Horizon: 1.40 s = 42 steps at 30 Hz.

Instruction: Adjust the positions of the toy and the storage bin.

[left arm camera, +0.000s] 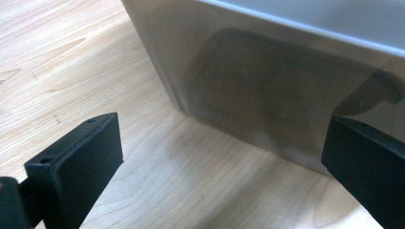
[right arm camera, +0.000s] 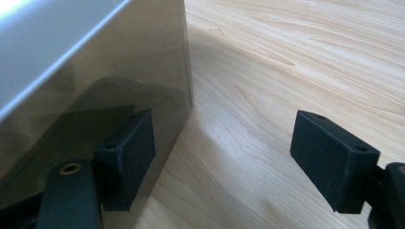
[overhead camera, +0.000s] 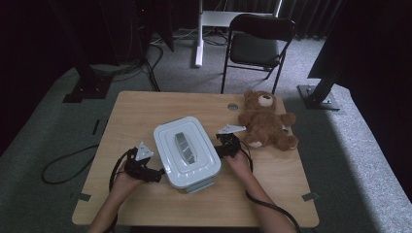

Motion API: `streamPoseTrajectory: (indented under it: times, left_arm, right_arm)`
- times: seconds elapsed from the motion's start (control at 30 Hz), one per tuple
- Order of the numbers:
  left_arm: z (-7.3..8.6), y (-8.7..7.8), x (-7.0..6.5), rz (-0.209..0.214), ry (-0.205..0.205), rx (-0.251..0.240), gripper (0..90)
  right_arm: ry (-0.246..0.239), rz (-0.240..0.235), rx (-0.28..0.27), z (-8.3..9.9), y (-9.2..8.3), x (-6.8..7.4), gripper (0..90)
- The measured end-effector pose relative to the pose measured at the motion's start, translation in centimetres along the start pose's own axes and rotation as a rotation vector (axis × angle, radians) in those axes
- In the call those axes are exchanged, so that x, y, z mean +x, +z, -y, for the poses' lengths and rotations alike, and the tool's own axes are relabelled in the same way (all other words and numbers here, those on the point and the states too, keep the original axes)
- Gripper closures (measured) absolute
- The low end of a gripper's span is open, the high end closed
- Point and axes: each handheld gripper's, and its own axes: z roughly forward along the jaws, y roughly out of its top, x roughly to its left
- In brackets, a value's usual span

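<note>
Grey carpet and dark curtains surround a light wooden table (overhead camera: 145,111), where a pale grey lidded box (overhead camera: 187,153) with a recessed handle sits near the middle, a brown teddy bear (overhead camera: 265,120) lying far right of it. Left gripper (overhead camera: 154,174) and right gripper (overhead camera: 224,149) flank the box, jaws wide, gripping nothing. Close up, the box's wall is cut off, its contents hidden.

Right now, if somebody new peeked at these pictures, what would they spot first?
Probably the big grey lidded box in the middle of the wooden table, with a person's left tool and right tool open on either side of it. Next, the brown teddy bear lying on its back near the table's far right corner.
</note>
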Motion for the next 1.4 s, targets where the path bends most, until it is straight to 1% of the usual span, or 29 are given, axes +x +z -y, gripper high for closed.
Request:
streamPoseTrajectory:
  times: [0.07, 0.1, 0.17, 0.23, 0.3, 0.33, 0.37, 0.4, 0.43, 0.5, 0.57, 0.63, 0.67, 0.7, 0.73, 0.8, 0.87, 0.93, 1.0, 1.1, 1.2, 1.23, 1.27, 1.33, 1.4]
  left_arm:
    - [0.0, 0.0, 0.0, 0.0, -0.003, 0.0, 0.9]
    - [0.1, 0.0, 0.0, 0.006, -0.014, -0.01, 0.9]
    - [0.3, 0.1, 0.2, 0.021, -0.034, -0.023, 0.9]
    - [0.7, 0.0, 0.4, 0.034, -0.049, -0.042, 0.9]
    - [1.0, -0.1, 0.6, 0.024, -0.056, -0.078, 0.9]
    - [1.2, -0.2, 0.8, 0.0, -0.049, -0.087, 0.9]
    - [1.4, -0.3, 0.9, -0.02, -0.041, -0.081, 1.0]
    - [1.6, -0.4, 1.1, -0.03, -0.034, -0.072, 1.0]
    - [1.7, -0.6, 1.2, -0.027, -0.049, -0.06, 1.0]
    - [2.1, -0.9, 1.4, -0.015, -0.071, -0.064, 1.0]
    - [2.4, -1.1, 1.5, -0.019, -0.077, -0.05, 1.0]
    - [2.6, -1.5, 1.6, -0.032, -0.077, -0.053, 1.0]
    - [2.7, -1.7, 1.7, -0.033, -0.079, -0.054, 1.0]
    - [2.7, -1.9, 1.7, -0.022, -0.086, -0.056, 1.0]
    - [2.7, -2.2, 1.7, -0.012, -0.085, -0.058, 1.0]
    - [2.7, -2.6, 1.5, -0.003, -0.075, -0.057, 1.0]
    - [2.6, -3.0, 1.5, 0.017, -0.081, -0.054, 1.0]
    - [2.5, -3.4, 1.4, 0.039, -0.091, -0.064, 1.0]
    - [2.2, -3.8, 1.1, 0.057, -0.084, -0.081, 0.9]
    - [1.6, -4.3, 0.6, 0.062, -0.067, -0.076, 0.9]
    - [1.0, -4.7, 0.1, 0.079, -0.058, -0.07, 0.9]
    - [0.8, -4.8, 0.0, 0.079, -0.06, -0.074, 0.9]
    - [0.6, -4.9, -0.1, 0.075, -0.05, -0.074, 1.0]
    - [0.3, -5.1, -0.3, 0.07, -0.046, -0.076, 1.0]
    - [-0.1, -5.2, -0.4, 0.07, -0.039, -0.077, 1.0]
  right_arm:
    - [-0.007, 0.007, 0.006, 0.1, -0.2, 0.0, 22.2]
    - [-0.007, 0.01, 0.007, 0.1, -0.3, 0.1, 21.4]
    - [-0.022, 0.021, 0.01, 0.4, -0.9, 0.0, 17.1]
    - [-0.039, 0.028, 0.019, 0.6, -1.2, 0.1, 14.6]
    - [-0.064, 0.059, 0.033, 0.9, -1.5, 0.3, 14.2]
    - [-0.073, 0.064, 0.032, 1.1, -1.7, 0.3, 14.2]
    - [-0.069, 0.056, 0.027, 1.4, -2.0, 0.4, 14.1]
    - [-0.068, 0.058, 0.024, 1.6, -2.3, 0.4, 14.1]
    - [-0.068, 0.058, 0.02, 1.9, -2.5, 0.4, 14.1]
    - [-0.061, 0.052, 0.006, 2.4, -3.0, 0.5, 14.1]
    - [-0.075, 0.064, 0.004, 2.8, -3.4, 0.6, 13.8]
    - [-0.081, 0.074, 0.005, 3.4, -3.8, 0.5, 13.6]
    - [-0.07, 0.069, 0.006, 3.7, -4.0, 0.4, 13.6]
    - [-0.064, 0.06, 0.004, 3.9, -4.2, 0.3, 13.6]
    - [-0.05, 0.05, 0.0, 4.4, -4.4, 0.2, 13.6]
    - [-0.041, 0.053, 0.0, 5.1, -4.9, 0.0, 13.6]
    - [-0.036, 0.051, 0.005, 5.7, -5.3, -0.3, 13.6]
    - [-0.033, 0.061, 0.012, 6.4, -5.8, -0.5, 13.6]
    - [-0.03, 0.069, 0.023, 7.0, -6.3, -0.7, 13.6]
    - [-0.025, 0.081, 0.033, 8.0, -7.2, -0.8, 13.6]
    - [-0.012, 0.089, 0.019, 8.9, -8.2, -1.0, 13.3]
    - [-0.004, 0.093, 0.016, 9.1, -8.5, -1.1, 13.3]
    - [0.0, 0.096, 0.015, 9.3, -8.8, -1.2, 13.3]
    - [0.016, 0.11, 0.018, 9.8, -9.5, -1.3, 13.3]
    - [0.015, 0.121, 0.024, 10.3, -10.2, -1.4, 13.3]
